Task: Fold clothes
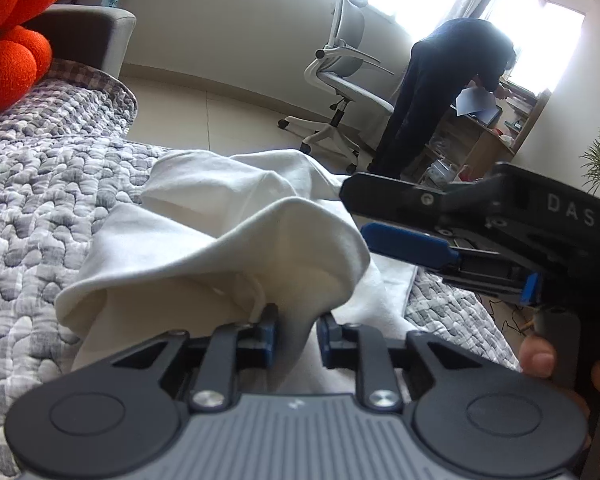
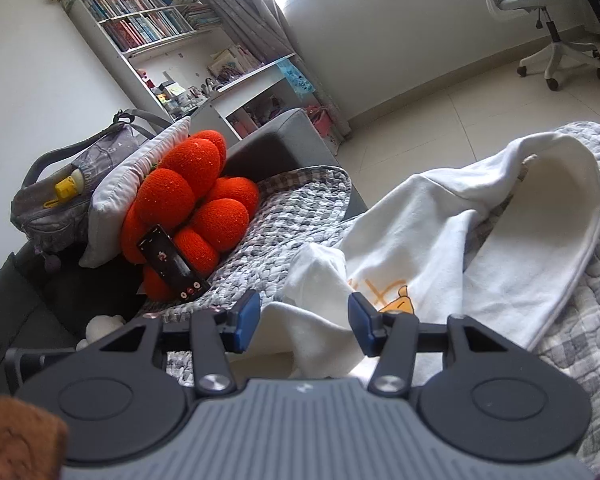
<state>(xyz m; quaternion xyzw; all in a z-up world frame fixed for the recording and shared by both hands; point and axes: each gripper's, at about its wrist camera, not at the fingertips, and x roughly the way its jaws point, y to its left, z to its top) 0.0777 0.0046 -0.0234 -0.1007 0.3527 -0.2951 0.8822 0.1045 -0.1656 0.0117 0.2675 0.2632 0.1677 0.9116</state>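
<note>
A white garment (image 1: pixel 204 240) with an orange print (image 2: pixel 398 294) lies crumpled on the grey quilted cover (image 1: pixel 28 208). In the left wrist view my left gripper (image 1: pixel 298 330) is shut on a bunched fold of it, and the cloth rises from the blue fingers like a tent. My right gripper (image 1: pixel 358 212) comes in from the right just above the garment, jaws apart. In the right wrist view the right gripper (image 2: pixel 304 318) is open over a rumpled white fold (image 2: pixel 320 272), with nothing pinched. The garment's long curved edge (image 2: pixel 540 216) drapes to the right.
An orange flower cushion (image 2: pixel 192 208) with a phone (image 2: pixel 172 264) leaning on it sits at the cover's far end, beside a pillow and a grey bag (image 2: pixel 76 188). On the floor beyond stand an office chair (image 1: pixel 340 80), a person in dark clothes (image 1: pixel 448 92) and a bookshelf (image 2: pixel 152 20).
</note>
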